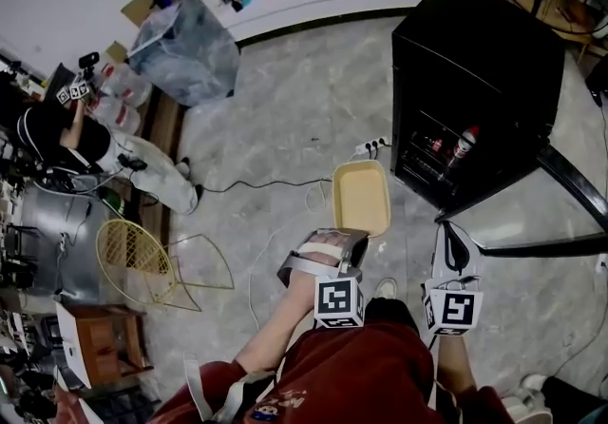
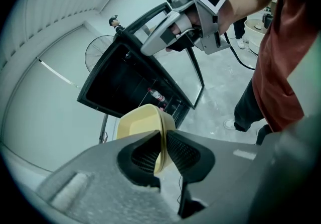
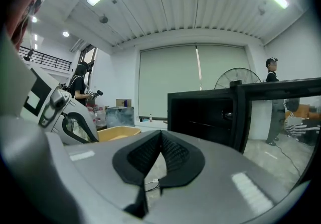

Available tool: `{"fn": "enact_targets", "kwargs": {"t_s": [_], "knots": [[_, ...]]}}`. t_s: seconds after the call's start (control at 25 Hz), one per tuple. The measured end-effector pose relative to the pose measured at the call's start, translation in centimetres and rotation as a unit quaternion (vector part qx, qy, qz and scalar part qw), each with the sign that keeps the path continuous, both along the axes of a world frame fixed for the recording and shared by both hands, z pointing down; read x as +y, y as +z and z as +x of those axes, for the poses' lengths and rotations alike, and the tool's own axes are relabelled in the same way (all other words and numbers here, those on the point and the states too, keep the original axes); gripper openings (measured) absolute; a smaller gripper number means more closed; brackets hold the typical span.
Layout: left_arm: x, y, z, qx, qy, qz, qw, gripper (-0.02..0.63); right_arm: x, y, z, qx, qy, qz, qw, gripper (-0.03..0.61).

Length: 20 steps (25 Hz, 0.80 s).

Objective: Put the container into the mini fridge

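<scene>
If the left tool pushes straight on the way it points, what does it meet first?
The left tool grips the yellow container by its rim. Straight ahead is the open mini fridge, near the bottle; the container's far edge would likely touch first. Depth is unclear.

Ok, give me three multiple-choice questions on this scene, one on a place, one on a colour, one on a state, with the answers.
1. Where is the container relative to the mini fridge?
A inside it
B held in front of it
C on top of it

2. What colour is the container?
A yellow
B blue
C red

3. How is the door of the fridge?
A shut
B open
C taken off

1 B: the left tool grips its rim outside the fridge.
2 A: it is pale yellow all over.
3 B: the door stands swung wide.
</scene>
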State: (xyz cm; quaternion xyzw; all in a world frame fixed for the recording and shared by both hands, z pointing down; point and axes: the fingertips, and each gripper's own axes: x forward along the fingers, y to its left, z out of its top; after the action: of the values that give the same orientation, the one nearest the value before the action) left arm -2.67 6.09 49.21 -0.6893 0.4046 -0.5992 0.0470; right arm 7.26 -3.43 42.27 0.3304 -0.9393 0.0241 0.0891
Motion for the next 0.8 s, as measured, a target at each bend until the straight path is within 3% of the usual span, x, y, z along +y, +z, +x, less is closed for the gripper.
{"fn": "enact_targets", "kwargs": {"t_s": [0.48, 0.8], "knots": [[-7.2, 0.6, 2.2, -0.002, 0.071, -0.002, 0.9975, 0.051, -5.9, 0.7, 3.3, -0.004, 0.069, -0.003, 0.998, 0.0], [-12.2, 2.3, 1.2, 0.014, 0.145, -0.001, 0.9893, 0.049, -8.4, 1.3, 2.2, 0.013, 0.133, 0.003, 0.991, 0.001]]}}
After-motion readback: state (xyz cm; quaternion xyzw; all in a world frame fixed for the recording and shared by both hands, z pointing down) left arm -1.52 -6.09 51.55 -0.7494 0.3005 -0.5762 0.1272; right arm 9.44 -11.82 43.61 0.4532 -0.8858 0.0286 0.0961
